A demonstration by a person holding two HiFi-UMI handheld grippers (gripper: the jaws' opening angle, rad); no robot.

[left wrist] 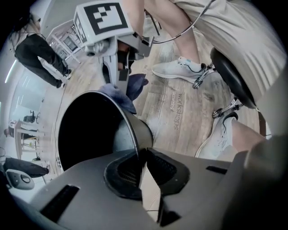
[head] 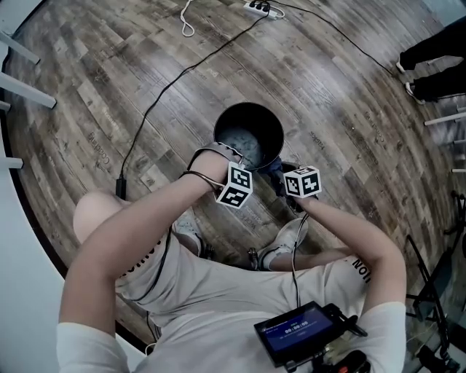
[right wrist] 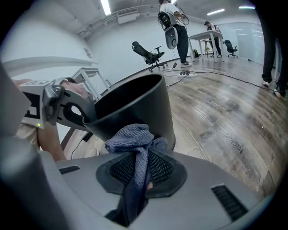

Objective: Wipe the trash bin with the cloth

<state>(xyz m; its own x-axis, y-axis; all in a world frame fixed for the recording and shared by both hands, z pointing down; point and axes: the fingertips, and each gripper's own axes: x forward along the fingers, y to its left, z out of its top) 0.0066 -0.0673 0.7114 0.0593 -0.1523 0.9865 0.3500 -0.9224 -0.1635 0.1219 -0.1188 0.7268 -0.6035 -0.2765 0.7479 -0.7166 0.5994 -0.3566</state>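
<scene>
A black round trash bin point(head: 222, 124) stands on the wooden floor in front of the person's feet. My left gripper point(head: 227, 156) points straight down at the bin's near rim. In the left gripper view the thin rim point(left wrist: 130, 130) runs between the pads, and the left gripper point(left wrist: 140, 162) is shut on it. My right gripper point(right wrist: 137, 168) is shut on a blue-grey cloth point(right wrist: 131, 139), which bunches above the pads right beside the bin's outer wall point(right wrist: 135, 105). The left gripper view shows the cloth point(left wrist: 128, 90) at the bin's far rim under the right gripper point(left wrist: 118, 76).
A black cable point(head: 156, 98) crosses the floor to a power strip point(head: 260, 7) at the top. The person's shoes point(head: 287, 240) and a stool base lie close behind the bin. Another person's legs point(head: 437, 55) stand at the upper right. White table legs point(head: 18, 87) are at the left.
</scene>
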